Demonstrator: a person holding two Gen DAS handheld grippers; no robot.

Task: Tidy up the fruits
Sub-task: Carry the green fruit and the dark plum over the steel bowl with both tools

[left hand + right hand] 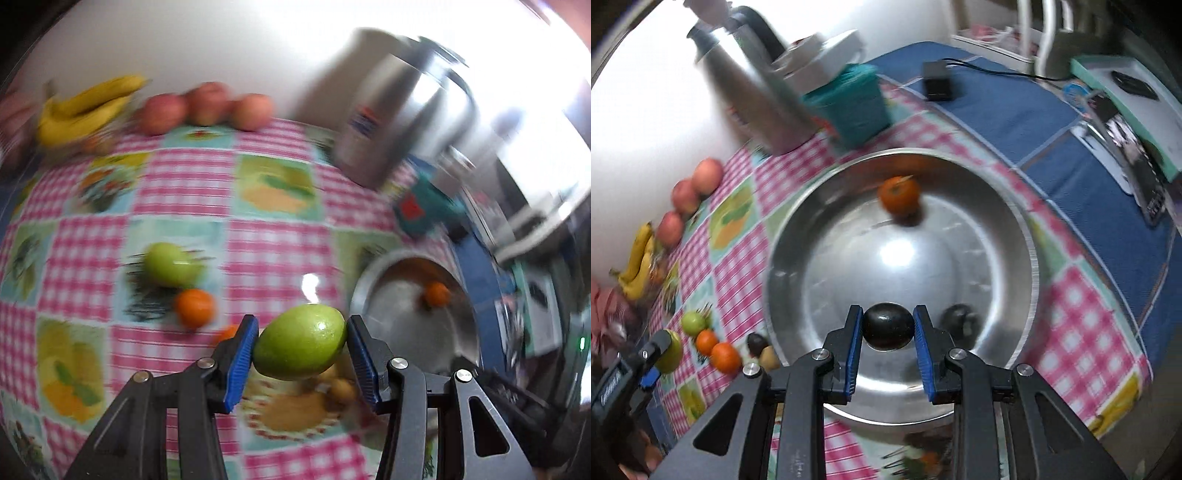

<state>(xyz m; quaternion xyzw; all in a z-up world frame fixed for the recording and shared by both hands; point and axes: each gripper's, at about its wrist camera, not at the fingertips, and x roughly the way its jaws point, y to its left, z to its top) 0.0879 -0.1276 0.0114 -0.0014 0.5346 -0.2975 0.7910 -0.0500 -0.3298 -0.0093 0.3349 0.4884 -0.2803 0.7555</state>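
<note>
In the left wrist view my left gripper (302, 328) is shut on a shiny green fruit (301, 345), held above the checked tablecloth left of a steel bowl (360, 284). A second green fruit (171, 264) and an orange (194, 307) lie on the cloth. In the right wrist view my right gripper (887, 314) is shut on a small dark fruit (887, 332) over the near part of the bowl (1030, 258). One orange (899, 195) lies at the bowl's far side. A dark blur (960, 321) beside the held fruit could be a fruit or a reflection.
Bananas (85, 109) and three apples (205, 105) sit by the back wall. A steel thermos (753, 85) and a teal box (857, 107) stand behind the bowl. Two oranges (726, 357), a dark fruit (756, 343) and a tan fruit (769, 357) lie left of it.
</note>
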